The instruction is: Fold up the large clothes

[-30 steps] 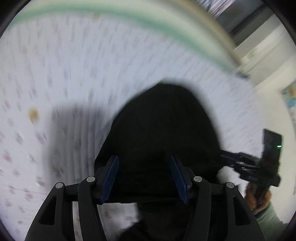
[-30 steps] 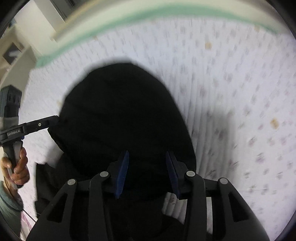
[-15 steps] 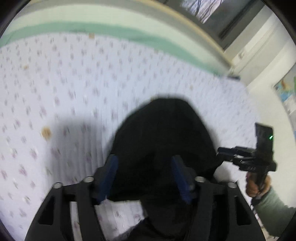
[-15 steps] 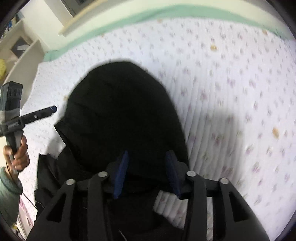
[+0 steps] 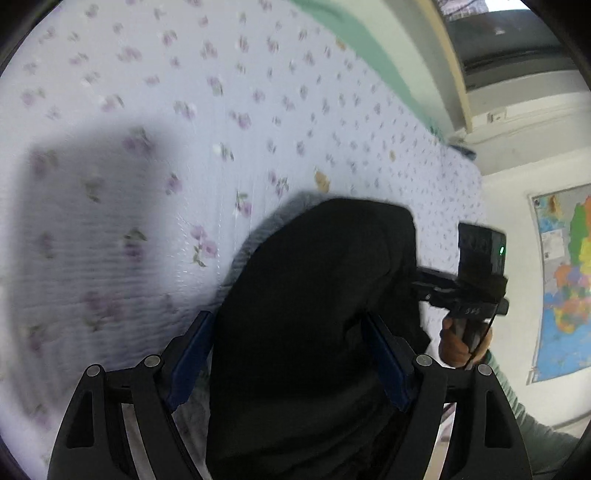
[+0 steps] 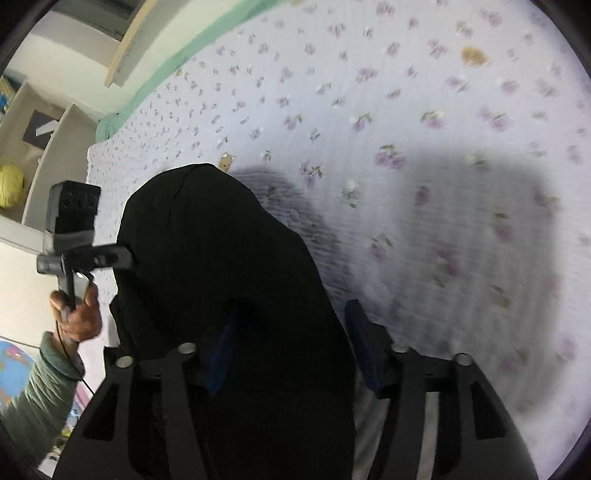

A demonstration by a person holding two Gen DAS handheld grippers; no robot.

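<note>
A large black garment (image 5: 317,295) hangs in a bunched fold above the flowered bedsheet (image 5: 147,147). My left gripper (image 5: 291,354) has its blue pads on both sides of the cloth, which fills the gap between them and drapes over the jaws. In the right wrist view the same black garment (image 6: 221,277) covers my right gripper (image 6: 291,343) the same way. Each view shows the other hand-held gripper poking into the garment's side: the right gripper (image 5: 476,291) and the left gripper (image 6: 77,251).
The bed's green edge (image 5: 354,33) and a wall lie beyond. A coloured map (image 5: 565,280) hangs on the wall at right. White shelves (image 6: 33,147) with a yellow ball (image 6: 11,181) stand at left.
Both grippers have lifted and tilted with the garment; the cloth has come up off the sheet and narrowed into a hanging fold. The two grippers have drawn closer together.
</note>
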